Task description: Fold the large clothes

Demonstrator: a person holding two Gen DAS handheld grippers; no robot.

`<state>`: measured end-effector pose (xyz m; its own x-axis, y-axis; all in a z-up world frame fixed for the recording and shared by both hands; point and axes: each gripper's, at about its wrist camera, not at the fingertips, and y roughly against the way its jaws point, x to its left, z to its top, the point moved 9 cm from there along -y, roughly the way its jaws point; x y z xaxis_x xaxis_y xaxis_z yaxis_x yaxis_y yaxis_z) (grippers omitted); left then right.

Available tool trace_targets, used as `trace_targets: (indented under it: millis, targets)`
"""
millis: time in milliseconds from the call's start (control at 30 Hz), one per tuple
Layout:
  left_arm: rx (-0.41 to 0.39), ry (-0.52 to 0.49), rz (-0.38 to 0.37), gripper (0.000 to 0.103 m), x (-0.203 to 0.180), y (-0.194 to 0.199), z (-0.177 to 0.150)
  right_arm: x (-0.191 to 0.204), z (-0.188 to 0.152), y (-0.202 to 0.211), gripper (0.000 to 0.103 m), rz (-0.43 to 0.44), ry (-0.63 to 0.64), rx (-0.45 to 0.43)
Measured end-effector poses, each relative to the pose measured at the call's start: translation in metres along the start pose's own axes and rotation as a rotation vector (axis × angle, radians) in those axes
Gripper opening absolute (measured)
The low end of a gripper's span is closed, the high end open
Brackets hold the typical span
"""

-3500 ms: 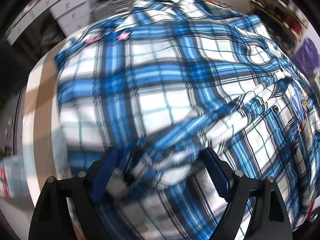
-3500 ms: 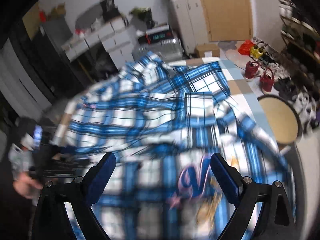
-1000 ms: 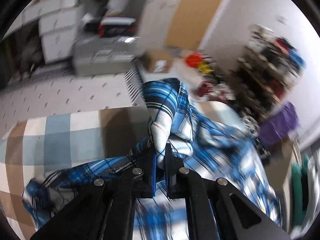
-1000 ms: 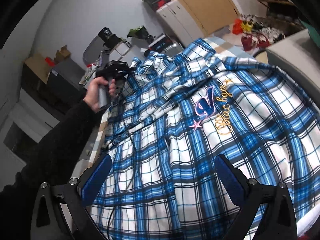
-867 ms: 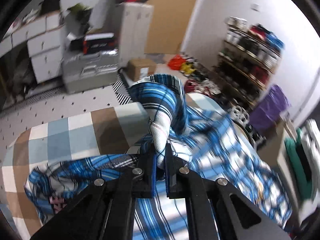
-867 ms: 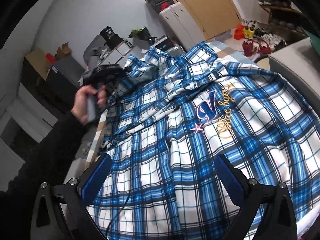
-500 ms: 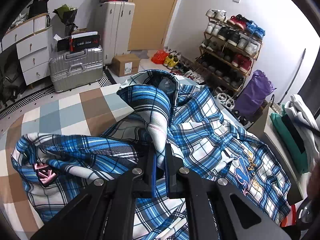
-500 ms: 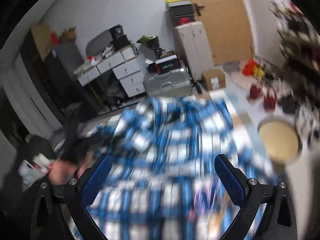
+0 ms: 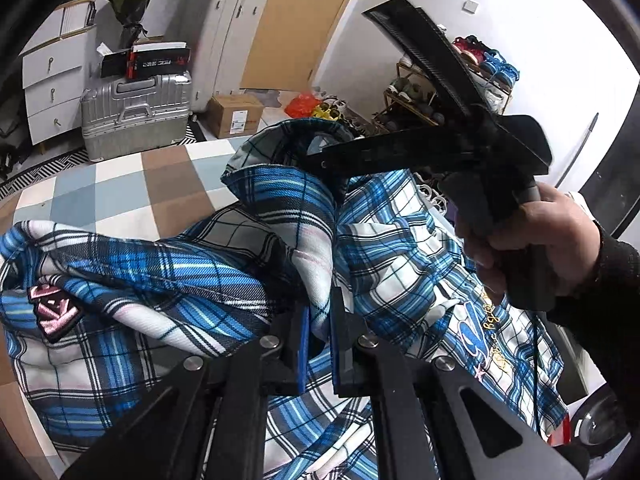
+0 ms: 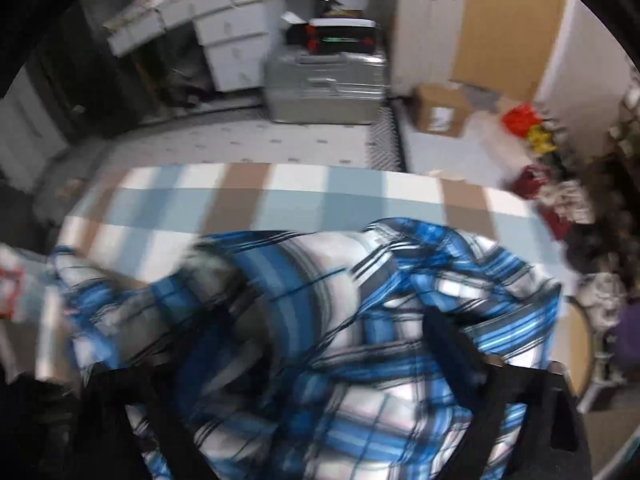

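Checked blue, brown and white bedding (image 9: pixel 120 184) carries one crumpled blue plaid shirt (image 9: pixel 168 280). Nearest, the left gripper (image 9: pixel 318 320) is pinched tight on a raised fold of it. Across the heap, the right gripper (image 10: pixel 316 344) stands wide apart over the cloth, blurred. Beyond the bed edge stand a silver suitcase (image 9: pixel 134 114) and cardboard box (image 9: pixel 236 114).

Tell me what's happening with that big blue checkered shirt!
A person is folding it using two handheld tongs. The left tongs are pinched shut on a fold of the plaid shirt, holding it up over the checkered cover. The right tongs, wide open, hang over the shirt, gripping nothing. The shirt is bunched up, not folded yet.
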<state>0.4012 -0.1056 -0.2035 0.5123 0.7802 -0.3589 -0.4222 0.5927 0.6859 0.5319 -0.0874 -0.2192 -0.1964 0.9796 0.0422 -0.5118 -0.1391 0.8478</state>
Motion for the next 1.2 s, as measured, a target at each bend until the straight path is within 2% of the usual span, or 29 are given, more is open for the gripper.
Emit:
trace_targets:
  millis: [67,100,200,267,300,333,433,500,600,667,733,767,800,833,867,900,933,1000,1100,1167,1200]
  targets:
    - [0.002,0.041,-0.011,0.011,0.004,0.003,0.002,-0.011,-0.001,0.007,0.015,-0.014,-0.051,-0.018]
    - [-0.005,0.065,-0.028,0.016,0.004,0.007,0.005,-0.013,0.0,0.013,0.008,0.012,-0.06,-0.046]
    - [-0.068,0.109,-0.063,0.028,-0.001,0.03,0.019,-0.015,0.0,0.043,0.005,0.116,-0.065,-0.135]
    - [-0.112,0.148,-0.08,0.05,-0.003,0.046,0.028,-0.019,-0.004,0.056,0.005,0.152,-0.079,-0.156]
    - [-0.128,0.169,-0.081,0.067,-0.004,0.051,0.032,-0.02,-0.005,0.059,0.005,0.162,-0.085,-0.162]
    - [-0.146,0.196,-0.08,0.077,-0.007,0.056,0.038,-0.021,-0.008,0.064,0.005,0.179,-0.092,-0.167]
    - [-0.125,0.221,-0.033,0.081,-0.015,0.053,0.048,-0.023,-0.017,0.075,0.005,0.196,-0.093,-0.181]
    - [-0.053,0.214,0.003,0.081,-0.021,0.035,0.048,-0.025,-0.022,0.084,0.005,0.223,-0.116,-0.198]
    - [0.065,0.208,0.136,0.081,-0.014,0.007,0.036,-0.03,-0.027,0.09,0.005,0.25,-0.147,-0.222]
    - [0.086,0.245,0.184,0.081,-0.008,-0.002,0.033,-0.034,-0.034,0.093,0.005,0.254,-0.151,-0.23]
    - [0.086,0.294,0.184,0.081,-0.004,-0.004,0.033,-0.036,-0.039,0.095,0.005,0.254,-0.145,-0.232]
    - [0.087,0.312,0.219,0.079,0.001,-0.003,0.033,-0.038,-0.043,0.097,0.005,0.25,-0.144,-0.242]
    - [0.091,0.322,0.249,0.069,0.005,-0.001,0.033,-0.04,-0.045,0.098,0.005,0.252,-0.144,-0.244]
    - [0.112,0.323,0.276,0.043,0.009,0.001,0.031,-0.041,-0.047,0.098,0.005,0.255,-0.144,-0.242]
    - [0.143,0.32,0.307,0.03,0.012,0.001,0.029,-0.043,-0.048,0.098,0.005,0.255,-0.149,-0.245]
    - [0.168,0.314,0.329,0.011,0.015,0.001,0.028,-0.044,-0.048,0.099,0.005,0.26,-0.154,-0.246]
    - [0.185,0.302,0.348,0.011,0.017,0.004,0.026,-0.045,-0.047,0.099,0.005,0.266,-0.163,-0.245]
    - [0.167,0.271,0.394,0.009,0.016,0.019,0.028,-0.043,-0.047,0.103,0.005,0.281,-0.173,-0.249]
    - [0.067,0.222,0.436,0.004,0.005,0.054,0.039,-0.036,-0.048,0.116,0.005,0.311,-0.176,-0.276]
    - [0.015,0.187,0.457,0.003,-0.004,0.074,0.042,-0.03,-0.053,0.129,0.005,0.358,-0.196,-0.292]
    - [-0.005,0.18,0.444,0.003,-0.011,0.082,0.041,-0.026,-0.057,0.138,0.005,0.396,-0.215,-0.307]
